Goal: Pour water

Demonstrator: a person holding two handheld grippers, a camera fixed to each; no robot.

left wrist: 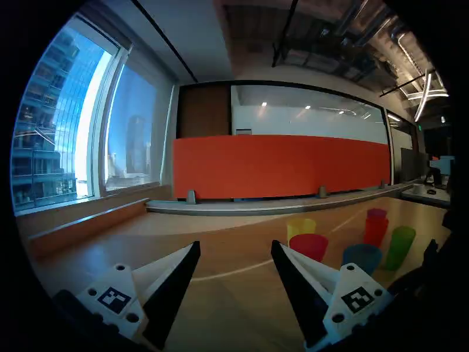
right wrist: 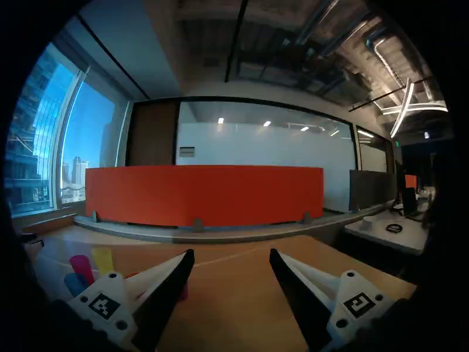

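Note:
Several plastic cups stand on the wooden table, right of my left gripper: a yellow cup, a red cup, a blue cup, a green cup, and an orange-red cup with a purple one on top. That gripper is open and empty, above the table. In the right gripper view, a magenta cup, a yellow cup and a blue cup peek out at lower left, partly hidden by a finger. My right gripper is open and empty too.
An orange partition runs along the table's far edge. Tall windows and a wooden ledge lie to the left. A neighbouring desk with a monitor and small items stands to the right.

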